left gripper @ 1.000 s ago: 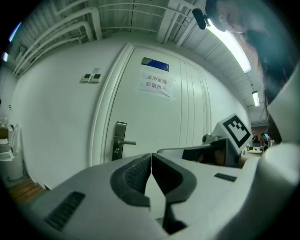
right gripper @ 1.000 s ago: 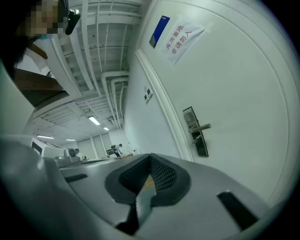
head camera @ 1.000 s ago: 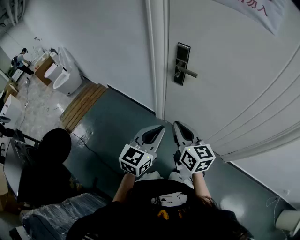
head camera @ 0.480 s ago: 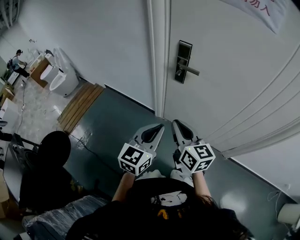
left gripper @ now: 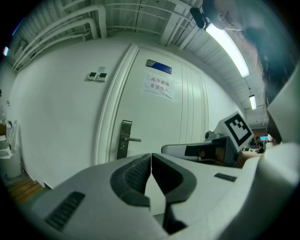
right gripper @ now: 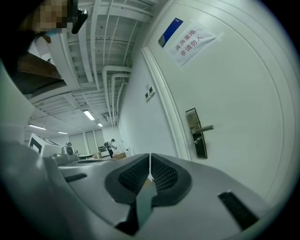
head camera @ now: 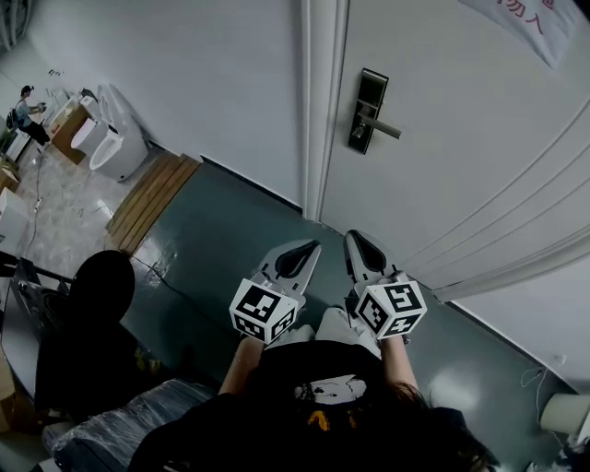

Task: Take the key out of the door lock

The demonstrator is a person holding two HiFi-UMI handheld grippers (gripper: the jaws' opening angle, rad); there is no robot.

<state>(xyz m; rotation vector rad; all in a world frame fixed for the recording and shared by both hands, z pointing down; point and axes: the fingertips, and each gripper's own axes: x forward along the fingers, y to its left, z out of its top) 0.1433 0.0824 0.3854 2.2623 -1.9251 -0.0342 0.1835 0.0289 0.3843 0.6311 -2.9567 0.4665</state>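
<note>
The dark rectangular metal lock plate (head camera: 371,92) sits at the left edge of the white panelled door (head camera: 461,175), beside the white door frame (head camera: 318,111). Its silver lever handle (head camera: 389,128) points away from the frame. In the right gripper view a small silvery piece (right gripper: 197,139) juts out just under the lever, too small to say for sure that it is the key. Higher on the door hangs a white paper sign with red characters (head camera: 521,20). Well apart from the lock, low over the grey-green floor (head camera: 221,240), the left gripper (head camera: 315,247) and the right gripper (head camera: 352,238) are held side by side, both pointing towards the door. Each has its jaws pressed together with nothing between them. Off to the left, light wooden boards (head camera: 152,198) lie on the floor along the white wall (head camera: 184,83).
</note>
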